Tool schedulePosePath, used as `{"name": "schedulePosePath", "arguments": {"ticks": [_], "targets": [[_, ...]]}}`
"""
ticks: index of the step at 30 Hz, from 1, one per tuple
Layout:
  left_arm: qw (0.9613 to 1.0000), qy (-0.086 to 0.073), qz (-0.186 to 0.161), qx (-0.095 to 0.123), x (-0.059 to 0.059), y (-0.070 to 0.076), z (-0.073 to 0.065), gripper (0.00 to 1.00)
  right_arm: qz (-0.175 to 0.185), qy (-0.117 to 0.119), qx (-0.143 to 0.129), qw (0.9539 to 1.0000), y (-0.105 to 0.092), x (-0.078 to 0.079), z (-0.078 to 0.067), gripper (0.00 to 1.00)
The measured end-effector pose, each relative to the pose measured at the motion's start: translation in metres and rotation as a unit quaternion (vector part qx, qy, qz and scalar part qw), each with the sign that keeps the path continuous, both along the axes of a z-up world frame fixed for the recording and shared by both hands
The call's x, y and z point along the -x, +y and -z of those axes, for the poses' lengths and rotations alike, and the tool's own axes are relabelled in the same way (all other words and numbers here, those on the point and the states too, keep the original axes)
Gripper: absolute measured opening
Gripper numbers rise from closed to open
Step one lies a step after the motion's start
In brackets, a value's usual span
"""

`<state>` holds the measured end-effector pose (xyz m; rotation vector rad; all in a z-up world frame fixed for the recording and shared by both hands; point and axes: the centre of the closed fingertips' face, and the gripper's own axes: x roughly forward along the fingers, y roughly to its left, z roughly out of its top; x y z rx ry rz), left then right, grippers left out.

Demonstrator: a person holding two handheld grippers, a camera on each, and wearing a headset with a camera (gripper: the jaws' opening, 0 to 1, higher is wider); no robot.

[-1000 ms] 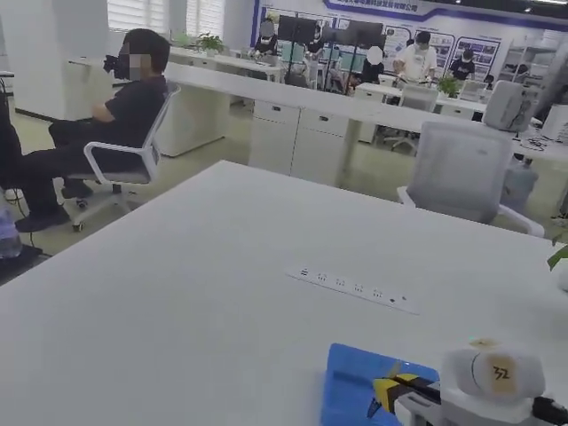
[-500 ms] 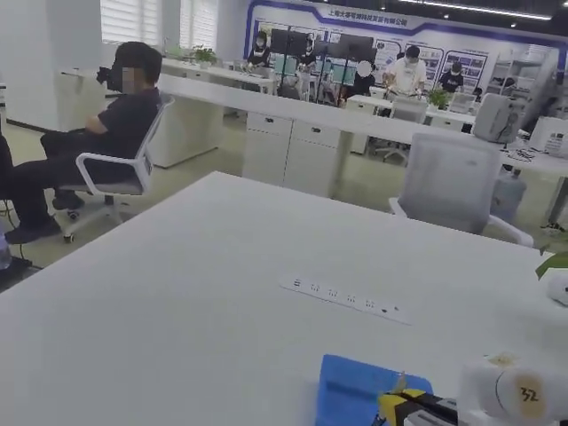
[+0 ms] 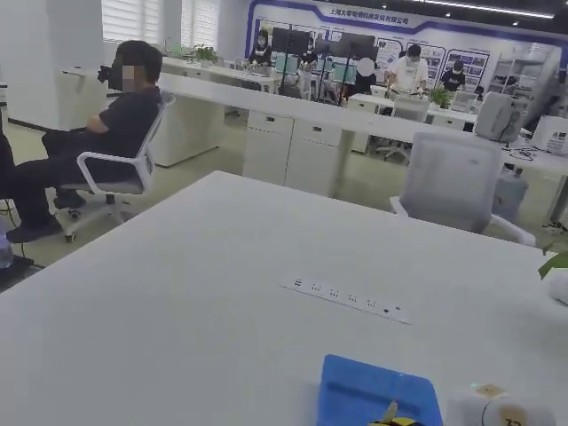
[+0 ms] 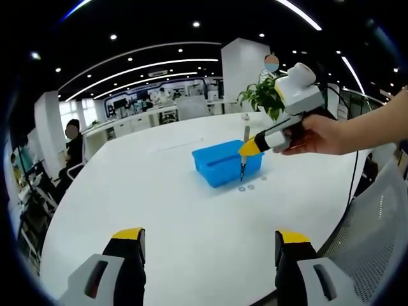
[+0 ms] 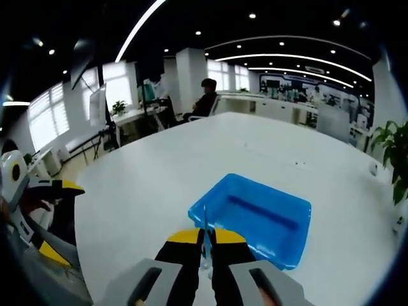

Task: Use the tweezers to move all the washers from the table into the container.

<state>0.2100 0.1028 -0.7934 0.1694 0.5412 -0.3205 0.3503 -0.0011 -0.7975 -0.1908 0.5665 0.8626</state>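
The washers (image 4: 243,189) lie flat on the counter (image 4: 159,217), a few small rings directly under the tips of the tweezers (image 4: 243,167) and just beside the blue container (image 4: 217,159), on the side that faces your left hand-held gripper (image 4: 209,237). None shows inside the container yet. They look thin, light and hard, so on this smooth white top they will probably skate away if you push at them. Try slipping one tweezer tip through the hole and pinching the rim, or nip the outer edge, and squeeze gently so a ring does not flick out.

Your right hand-held gripper (image 4: 251,147) is clamped on the tweezers, which point down from its yellow tips; in the right gripper view the thin blades stand pinched between the closed jaws, with the container straight ahead of them. The carry should be a short lift over the container wall. Your left hand-held gripper hangs back, well apart from the work, jaws spread wide and holding nothing.

The counter is broad and glossy, with a power strip (image 3: 351,299) set into it beyond the container and a plant (image 4: 264,95) past your right hand-held gripper. Around you is an open office, with a seated person (image 3: 115,115) far off to the side
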Motion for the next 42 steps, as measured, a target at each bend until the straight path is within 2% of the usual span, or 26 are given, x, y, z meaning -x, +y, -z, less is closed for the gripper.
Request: {"name": "schedulePosePath", "arguments": {"ticks": [7,11,24,26,29,34,42], "targets": [[1.0,0.004,0.004,-0.005,0.001,-0.001,0.002,0.85,-0.003,0.003,0.01,0.9999,0.001,0.002,0.012,0.02],[1.0,0.005,0.002,-0.005,0.001,-0.001,0.002,0.85,-0.002,-0.004,0.015,0.9999,0.0,0.001,0.013,0.02],[1.0,0.005,0.002,-0.006,0.002,0.0,0.002,0.85,-0.003,0.003,0.017,0.9998,-0.002,0.002,0.016,0.01],[1.0,0.005,0.002,-0.006,0.002,0.0,0.002,0.84,0.0,0.003,0.006,1.0,-0.001,0.007,0.016,0.01],[1.0,0.005,0.002,-0.006,0.002,0.0,0.002,0.84,-0.004,-0.014,0.014,0.9998,-0.002,0.009,0.017,0.01],[1.0,0.005,0.003,-0.007,0.002,0.0,0.002,0.84,0.001,-0.004,0.013,0.9999,-0.003,0.006,0.016,0.01],[0.9999,0.006,0.001,-0.009,0.002,0.001,0.001,0.84,0.005,-0.003,0.021,0.9998,-0.004,0.005,0.016,0.0]]}}
